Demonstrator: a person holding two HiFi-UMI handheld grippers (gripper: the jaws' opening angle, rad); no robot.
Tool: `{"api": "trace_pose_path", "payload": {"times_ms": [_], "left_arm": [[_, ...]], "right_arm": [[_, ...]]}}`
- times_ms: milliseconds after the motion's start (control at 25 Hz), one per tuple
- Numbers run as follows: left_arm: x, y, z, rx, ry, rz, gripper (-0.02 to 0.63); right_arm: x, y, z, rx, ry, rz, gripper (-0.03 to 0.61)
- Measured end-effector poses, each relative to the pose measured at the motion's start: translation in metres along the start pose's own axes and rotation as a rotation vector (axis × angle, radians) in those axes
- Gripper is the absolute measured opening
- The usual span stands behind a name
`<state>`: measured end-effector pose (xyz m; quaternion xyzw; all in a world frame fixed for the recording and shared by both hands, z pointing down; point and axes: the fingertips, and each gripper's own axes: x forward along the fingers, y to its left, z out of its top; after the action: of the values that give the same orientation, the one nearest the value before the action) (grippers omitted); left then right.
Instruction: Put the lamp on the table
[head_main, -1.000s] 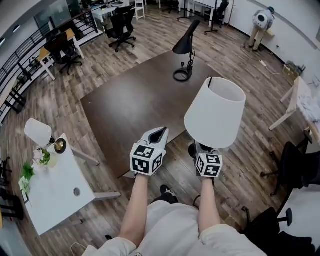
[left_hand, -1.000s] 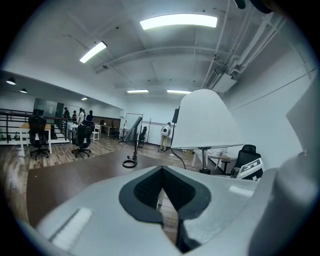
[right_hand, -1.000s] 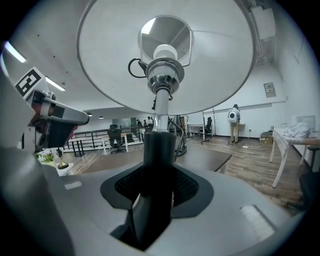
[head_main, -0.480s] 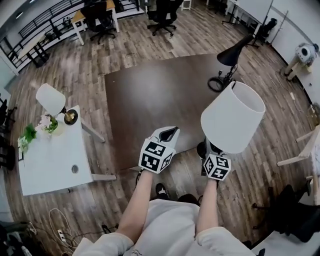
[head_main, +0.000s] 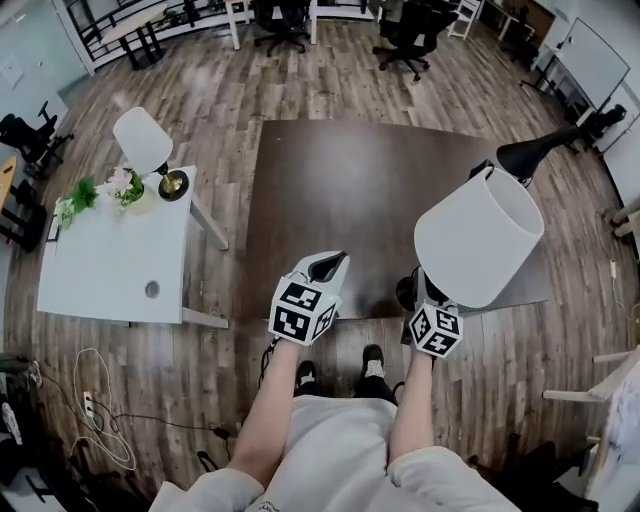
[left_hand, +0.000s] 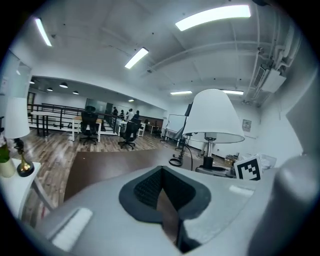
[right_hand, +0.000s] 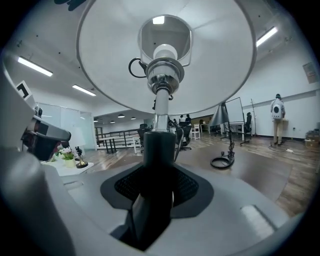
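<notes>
I carry a lamp with a white cone shade (head_main: 480, 238) and a dark stem (right_hand: 159, 150). My right gripper (head_main: 420, 290) is shut on that stem just above the black base, and the shade (right_hand: 160, 55) rises straight over the jaws. The lamp hangs over the near edge of the dark brown table (head_main: 340, 190). My left gripper (head_main: 322, 270) is level with it to the left, shut with nothing in it. In the left gripper view the held lamp (left_hand: 212, 117) shows to the right of the shut jaws (left_hand: 162, 192).
A black desk lamp (head_main: 535, 155) stands on the table's right end. At the left is a white side table (head_main: 100, 270) with a small white lamp (head_main: 142, 140) and a plant (head_main: 95, 190). Office chairs (head_main: 400, 30) stand beyond; cables (head_main: 95, 400) lie on the floor.
The view has swung round: the dark table now lies square ahead and the white side table is nearer at the left. Both grippers hold the same pose, lamp still gripped.
</notes>
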<state>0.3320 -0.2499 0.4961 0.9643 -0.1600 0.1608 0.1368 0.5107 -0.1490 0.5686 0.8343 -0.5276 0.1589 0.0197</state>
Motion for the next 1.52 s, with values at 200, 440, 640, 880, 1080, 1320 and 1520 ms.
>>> {"api": "trace_pose_path", "payload": {"times_ms": [200, 440, 640, 880, 1080, 1320, 1520], "left_arm": [[0.018, -0.001, -0.002, -0.043, -0.018, 0.107, 0.002], [0.062, 0.006, -0.016, -0.083, -0.027, 0.215, 0.002], [0.101, 0.016, -0.032, -0.119, -0.020, 0.287, 0.002], [0.114, 0.035, -0.064, -0.163, 0.009, 0.353, 0.002], [0.119, 0.047, -0.077, -0.179, 0.018, 0.407, 0.002], [0.127, 0.042, -0.085, -0.204, 0.030, 0.440, 0.002], [0.127, 0.036, -0.090, -0.225, 0.029, 0.460, 0.002]], "right_arm": [[0.051, 0.000, 0.007, -0.077, 0.018, 0.134, 0.173], [0.129, -0.006, 0.004, -0.142, 0.012, 0.286, 0.173], [0.180, 0.000, -0.019, -0.180, 0.025, 0.399, 0.173], [0.225, 0.035, -0.053, -0.207, 0.037, 0.517, 0.173], [0.248, 0.054, -0.069, -0.231, 0.024, 0.567, 0.173], [0.255, 0.058, -0.078, -0.252, 0.002, 0.599, 0.173], [0.255, 0.062, -0.087, -0.271, -0.004, 0.616, 0.172]]}}
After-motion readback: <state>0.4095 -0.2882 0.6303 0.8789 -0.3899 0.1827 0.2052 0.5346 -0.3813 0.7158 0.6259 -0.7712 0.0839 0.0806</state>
